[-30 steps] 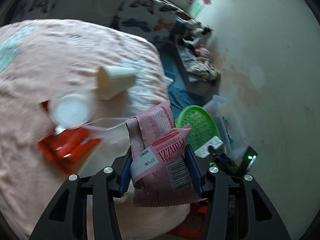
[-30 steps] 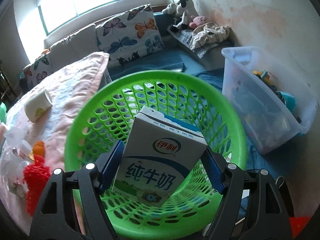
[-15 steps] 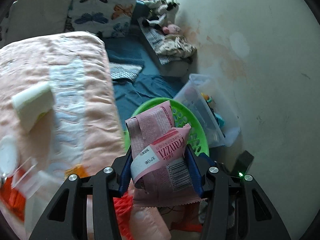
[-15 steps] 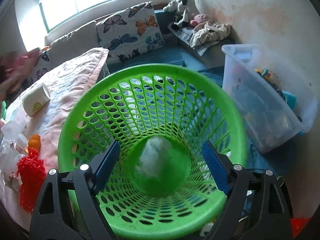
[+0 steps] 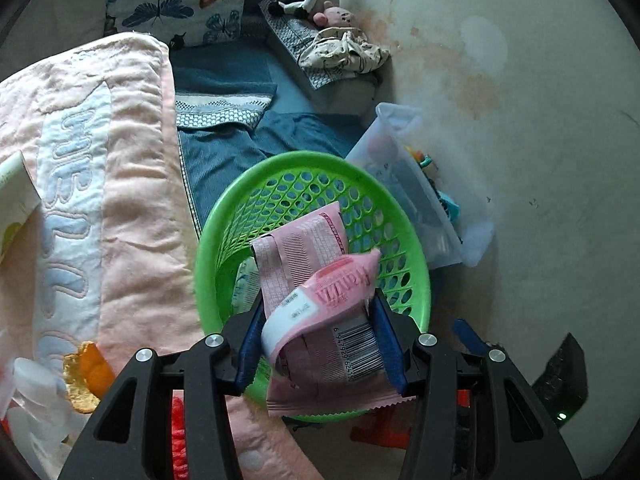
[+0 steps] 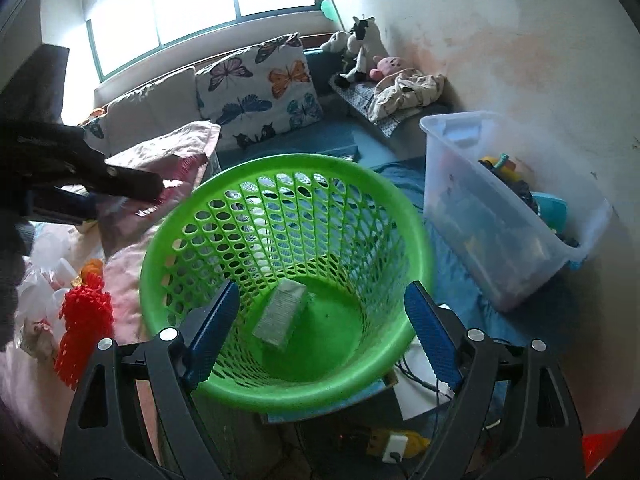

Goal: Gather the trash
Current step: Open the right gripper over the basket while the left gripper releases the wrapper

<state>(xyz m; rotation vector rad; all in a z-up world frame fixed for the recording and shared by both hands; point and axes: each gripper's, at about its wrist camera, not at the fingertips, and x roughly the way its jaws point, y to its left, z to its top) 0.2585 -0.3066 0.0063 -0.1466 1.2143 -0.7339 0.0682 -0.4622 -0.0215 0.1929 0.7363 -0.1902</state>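
While the left tongs [image 5: 316,344] clamped a crumpled pink wrapper [image 5: 320,304] between their blue pads, they hung over the green basket [image 5: 404,224], which stood on the floor beside the bed's pink blanket [image 5: 132,200]. The right tongs [image 6: 320,332] stood spread wide with nothing between them, having just been opening, poised above the same basket, where a milk carton [image 6: 282,312] lay on its side at the bottom. Near the blanket's edge lay a red mesh sleeve [image 6: 82,324], and a clear storage bin [image 6: 500,220] sat by the wall
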